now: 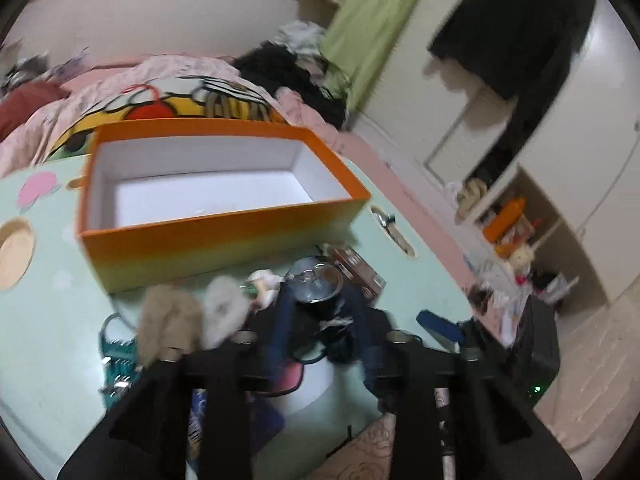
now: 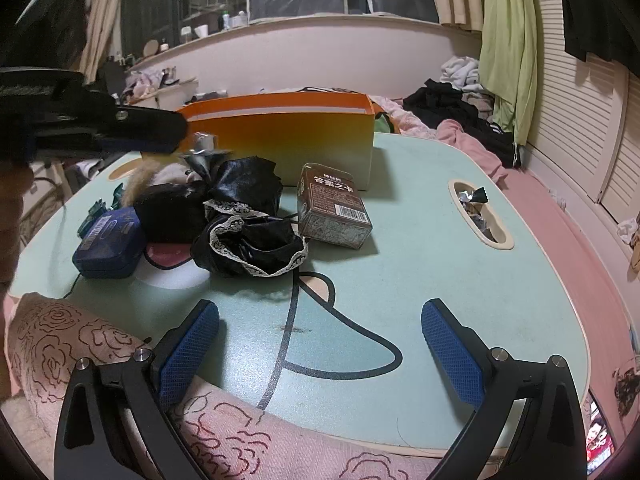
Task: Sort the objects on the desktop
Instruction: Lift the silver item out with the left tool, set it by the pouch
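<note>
Mint-green desk fills the view, an orange box standing open at its far side. Black lace-trimmed cloth lies heaped mid-desk, a brown carton just beside it, a blue case on the other side. Left hand-held gripper straddles the cloth heap; grip unclear through blur. Right hand-held gripper hangs wide open, holding nothing.

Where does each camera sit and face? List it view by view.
Left wrist: on the left tool, raised above the table, looking down at the orange box; its blurred fingers show.
Right wrist: on the right tool, low at the table edge, facing the box; open fingers show.
Shared: orange box, brown carton.
</note>
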